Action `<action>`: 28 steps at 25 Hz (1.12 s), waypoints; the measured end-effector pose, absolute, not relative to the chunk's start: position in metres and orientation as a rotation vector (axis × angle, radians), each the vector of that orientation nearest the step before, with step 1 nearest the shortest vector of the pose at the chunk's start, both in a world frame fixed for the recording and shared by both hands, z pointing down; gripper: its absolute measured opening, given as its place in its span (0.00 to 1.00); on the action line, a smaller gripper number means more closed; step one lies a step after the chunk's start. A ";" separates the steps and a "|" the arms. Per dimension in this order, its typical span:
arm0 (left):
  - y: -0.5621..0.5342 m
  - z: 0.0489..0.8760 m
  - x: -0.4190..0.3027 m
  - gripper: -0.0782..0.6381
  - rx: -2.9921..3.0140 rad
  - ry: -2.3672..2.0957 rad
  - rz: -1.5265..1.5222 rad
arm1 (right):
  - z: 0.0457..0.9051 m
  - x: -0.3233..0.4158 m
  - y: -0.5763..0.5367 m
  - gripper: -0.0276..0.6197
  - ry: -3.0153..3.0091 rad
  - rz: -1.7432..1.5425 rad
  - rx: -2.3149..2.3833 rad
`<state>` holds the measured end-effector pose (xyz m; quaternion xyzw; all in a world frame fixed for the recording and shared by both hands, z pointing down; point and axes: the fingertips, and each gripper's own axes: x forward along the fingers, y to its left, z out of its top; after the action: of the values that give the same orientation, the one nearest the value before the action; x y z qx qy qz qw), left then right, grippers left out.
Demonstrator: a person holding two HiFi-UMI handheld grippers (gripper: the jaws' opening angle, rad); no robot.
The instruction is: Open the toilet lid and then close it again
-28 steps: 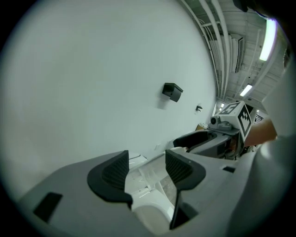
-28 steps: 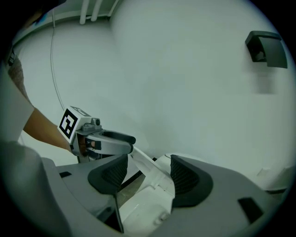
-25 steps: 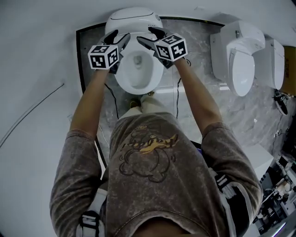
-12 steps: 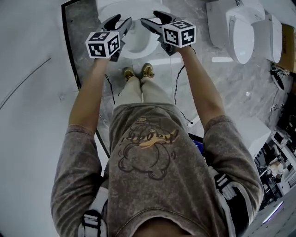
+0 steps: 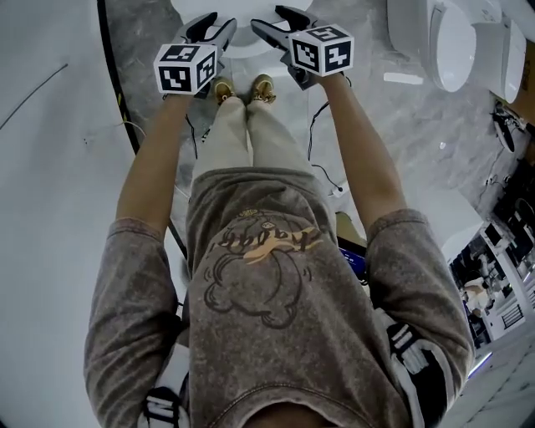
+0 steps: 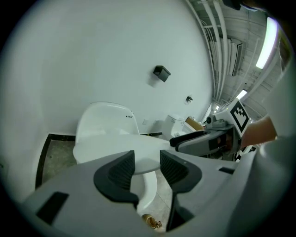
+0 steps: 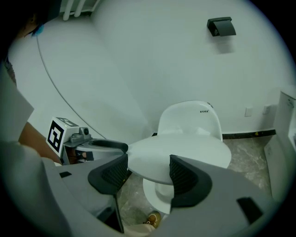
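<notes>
Toilet stands against a plain white wall (image 7: 138, 60). Its white oval toilet lid (image 7: 185, 150) lies near level over the white ceramic bowl (image 7: 159, 194), with a gap showing under its front edge. The rounded white upright back (image 6: 104, 118) rises behind it.

Open floor to the toilet's left. A second white toilet (image 5: 451, 38) stands well apart on the right, with cluttered shelving at the far right edge of the head view. The person's gold-brown shoes (image 5: 263, 86) are on the floor just in front of the bowl.

Left gripper (image 6: 147, 169): ribbed black pads partly apart and closing. Nothing is between them; the lid shows beyond the gap. Right gripper (image 7: 147, 173): pads well apart, empty, with the lid's front edge in line beyond them. In the head view both are held out side by side ahead of the person, left (image 5: 213, 25) and right (image 5: 269, 21), short of the toilet.

Writing: a row of tiny dark marks on the upright back, too small to read. Black-and-white square markers are on each gripper cube (image 5: 185, 67). The cartoon print on the grey-brown shirt (image 5: 259, 276) has lettering I can't make out.

Floor: a grey veined marble-look panel (image 5: 376, 142) edged by a dark border strip (image 6: 42, 162), with smooth white surface outside it. A small black box (image 7: 221, 26) is fixed high on the wall.
</notes>
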<state>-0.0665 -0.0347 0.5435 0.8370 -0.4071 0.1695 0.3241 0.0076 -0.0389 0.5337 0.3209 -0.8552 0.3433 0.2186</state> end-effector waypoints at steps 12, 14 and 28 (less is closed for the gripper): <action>0.016 0.671 -0.058 0.34 2.029 -1.012 0.564 | 0.657 0.010 0.015 0.48 -2.229 1.047 0.819; 0.025 0.691 -0.059 0.34 2.017 -1.030 0.568 | 0.677 0.010 0.025 0.48 -2.211 1.047 0.811; 0.035 0.785 -0.057 0.34 1.949 -1.071 0.656 | 0.775 0.009 0.035 0.46 -2.138 1.047 0.812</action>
<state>-0.0572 0.0346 0.7850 0.7704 -0.4235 0.2591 0.4000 0.0090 0.0345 0.7754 0.3070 -0.8088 0.3959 0.3081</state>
